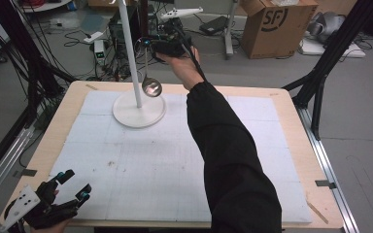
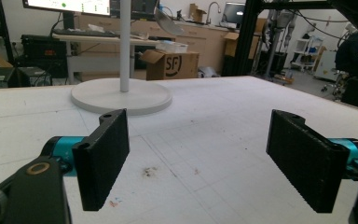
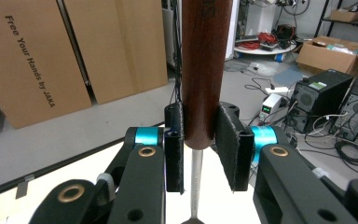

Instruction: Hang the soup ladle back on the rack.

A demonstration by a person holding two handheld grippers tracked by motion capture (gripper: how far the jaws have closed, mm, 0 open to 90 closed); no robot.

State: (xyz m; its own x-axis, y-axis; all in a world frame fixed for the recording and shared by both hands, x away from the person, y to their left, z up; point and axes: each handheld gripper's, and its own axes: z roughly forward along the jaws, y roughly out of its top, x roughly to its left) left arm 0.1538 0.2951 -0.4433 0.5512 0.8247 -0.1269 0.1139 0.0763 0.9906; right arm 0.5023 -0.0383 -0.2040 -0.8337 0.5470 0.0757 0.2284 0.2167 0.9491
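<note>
Cables, computer towers and cardboard boxes crowd the floor beyond the tabletop (image 1: pixel 291 145), which carries a white gridded mat across most of the high view.

At the lower left of that view the left gripper (image 1: pixel 75 187) rests at the near edge, its fingers (image 2: pixel 103 156) wide apart with nothing between them, so it looks idle.

Left of centre, toward the top, a white stand (image 1: pixel 138 109) rises from a round base on the mat, its pole running out of the top of the frame.

Just right of the pole, the right gripper (image 1: pixel 148 44) is held high at arm's length, and a ladle (image 1: pixel 151 86) hangs from it, metal bowl down, close beside the pole and above the base. In the right gripper view the fingers (image 3: pixel 233 144) are clamped on the ladle's dark wooden handle (image 3: pixel 204 70), near its lower end, where the thin metal shaft emerges.

My guess is the ladle is meant to hang on the stand. To do it cleanly, keep the grip firm and the handle plumb, and stop the bowl swinging into the pole.
</note>
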